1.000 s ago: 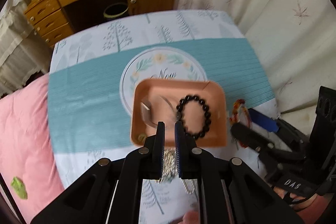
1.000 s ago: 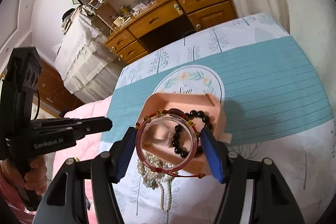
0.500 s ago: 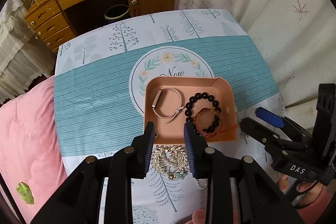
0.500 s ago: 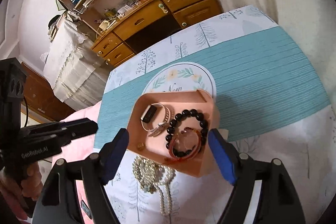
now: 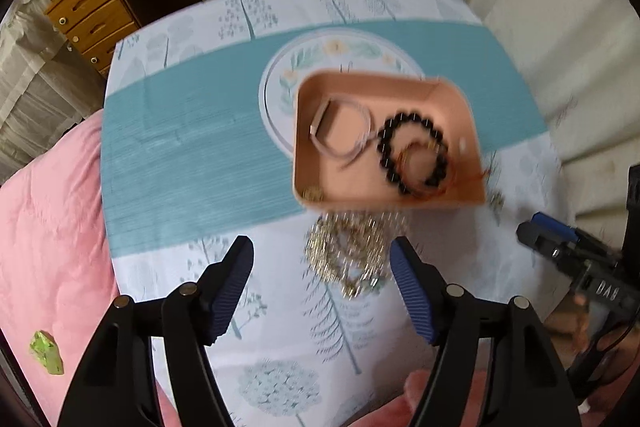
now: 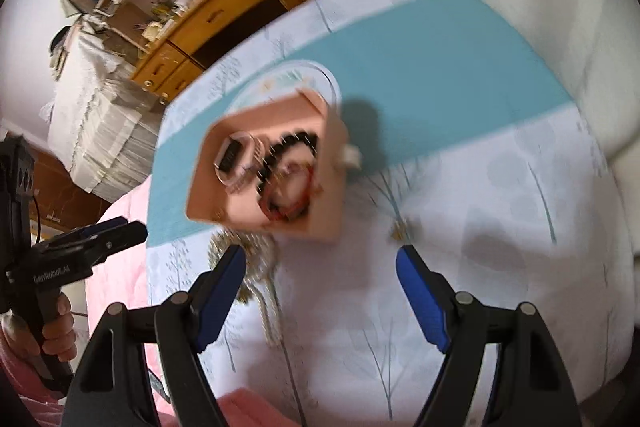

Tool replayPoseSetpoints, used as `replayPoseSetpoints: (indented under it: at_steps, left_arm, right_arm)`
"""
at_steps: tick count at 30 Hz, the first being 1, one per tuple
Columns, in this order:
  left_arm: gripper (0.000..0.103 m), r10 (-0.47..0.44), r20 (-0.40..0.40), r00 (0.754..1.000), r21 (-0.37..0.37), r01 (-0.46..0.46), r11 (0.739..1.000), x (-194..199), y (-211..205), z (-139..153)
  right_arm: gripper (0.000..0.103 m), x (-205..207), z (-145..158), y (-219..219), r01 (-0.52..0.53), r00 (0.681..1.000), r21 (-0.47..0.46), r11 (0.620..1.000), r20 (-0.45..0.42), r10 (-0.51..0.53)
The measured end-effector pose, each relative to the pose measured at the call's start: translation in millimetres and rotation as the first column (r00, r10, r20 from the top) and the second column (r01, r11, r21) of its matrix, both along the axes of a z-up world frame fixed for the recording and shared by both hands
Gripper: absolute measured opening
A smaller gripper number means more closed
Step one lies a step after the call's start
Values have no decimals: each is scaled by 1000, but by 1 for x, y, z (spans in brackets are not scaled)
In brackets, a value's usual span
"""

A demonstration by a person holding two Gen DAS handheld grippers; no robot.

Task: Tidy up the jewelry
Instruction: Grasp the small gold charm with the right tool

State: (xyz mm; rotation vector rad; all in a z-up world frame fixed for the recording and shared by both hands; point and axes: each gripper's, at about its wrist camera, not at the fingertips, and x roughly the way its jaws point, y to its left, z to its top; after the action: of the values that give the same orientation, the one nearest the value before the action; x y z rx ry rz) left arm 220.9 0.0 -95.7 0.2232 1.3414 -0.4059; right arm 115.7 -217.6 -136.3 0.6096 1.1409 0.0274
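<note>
Red bracelet (image 5: 420, 167) now dropped in the pink tray (image 5: 316, 95) on the black beads (image 5: 412, 119) — right gripper (image 6: 320, 263) emptied, wide open. Left gripper (image 5: 320, 259) spread wide too, a second ago nearly shut — likely next: gold chains (image 5: 348, 251) just outside the tray on the worktop (image 5: 180, 155)

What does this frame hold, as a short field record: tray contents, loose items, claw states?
tray: pink tray on the cloth
in tray: black bead bracelet, red bracelet lying over it, pale strap, small gold piece in the near corner
outside tray: gold chain pile on the cloth, just in front of the tray
left claw: open, empty, above the chain pile
right claw: open, empty
image quality: motion blur in both views
</note>
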Motion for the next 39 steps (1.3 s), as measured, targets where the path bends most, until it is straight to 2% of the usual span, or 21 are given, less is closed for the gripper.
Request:
replayPoseSetpoints:
  at_steps: [4,7,9,11,17,22,26,30,32,37,39]
  left_arm:
    - [70,-46,-2,999,17,46,999,-17,5,-16]
    - [70,-92,12,996,8,92,996,-29,7,-25]
    - [70,-124,31,992,-10,124,992,-38,8,-30]
    - [70,-150,66,986,-67,155,986,-50,11,-33]
    - [70,-232,76,970,-114,239,964,-79,2,-48]
    - [70,-257,71,964,-185,266,946,-97,-13,-58]
    - [70,-243,96,965,-194,258,947,-106,-24,-67]
    - [69,-202,133,970,-160,222,962,-109,-32,-75]
    - [69,-162,166,973,-148,187,971,-108,-34,-74]
    - [68,-68,186,980,-144,96,985,-97,-33,-76]
    - [67,-26,191,981,-124,50,991,-92,-32,-79]
  right_arm:
    - [78,-12,-17,-4,48,998,37,998,-53,-46]
    - [77,-15,-24,-5,69,995,23,997,-70,-67]
    - [75,-14,-26,-4,75,994,-9,997,-78,-76]
    - [70,-12,-30,-3,76,993,-54,996,-87,-80]
    - [54,-7,-41,6,8,997,-212,977,-79,-25]
    - [49,-9,-44,17,-48,999,-294,955,-27,42]
    - [46,-5,-47,26,-106,993,-380,919,10,119]
    - [42,0,-51,29,-146,985,-454,879,13,170]
    - [41,2,-51,28,-172,979,-472,865,14,203]
    - [41,13,-52,27,-228,962,-494,839,21,273]
    - [37,15,-51,24,-244,956,-493,835,23,293]
